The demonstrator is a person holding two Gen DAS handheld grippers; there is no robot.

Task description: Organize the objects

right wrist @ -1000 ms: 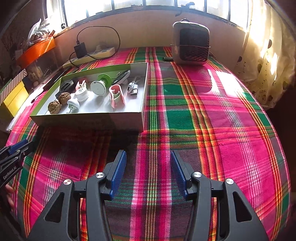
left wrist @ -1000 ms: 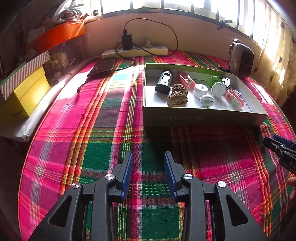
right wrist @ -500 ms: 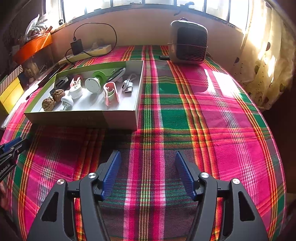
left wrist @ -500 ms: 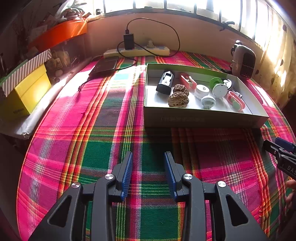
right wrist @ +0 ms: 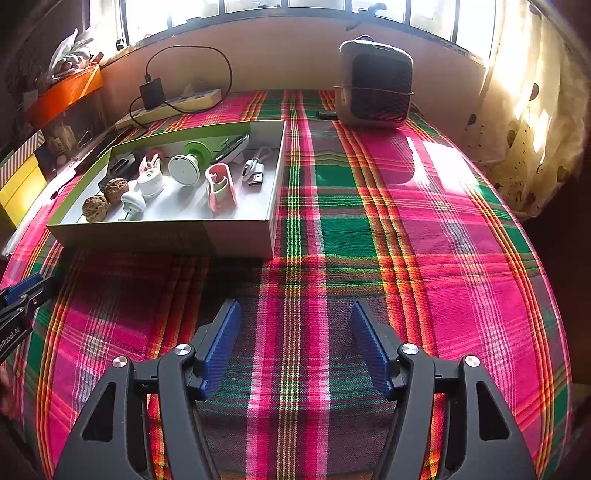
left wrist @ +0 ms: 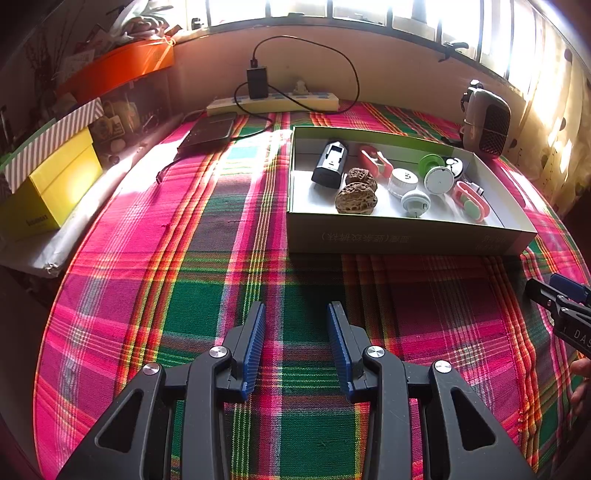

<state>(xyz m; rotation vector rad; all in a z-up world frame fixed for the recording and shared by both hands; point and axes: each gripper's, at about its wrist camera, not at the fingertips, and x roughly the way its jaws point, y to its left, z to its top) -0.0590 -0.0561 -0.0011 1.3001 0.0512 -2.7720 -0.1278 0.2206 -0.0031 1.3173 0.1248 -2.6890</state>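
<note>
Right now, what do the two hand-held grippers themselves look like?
Both match: the left hand-held gripper and right hand-held gripper have black skeletal frames with triangular cutouts, silver pivot bolts, and ribbed blue finger pads. White lettering marks each one's side. No cables or sleeves visible.

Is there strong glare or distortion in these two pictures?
Left wrist view: the windows are blown out, sun patches lie on the plaid cloth, and edges bend with fisheye. Right wrist view: glare on the curtain, and the heater is backlit.
</note>
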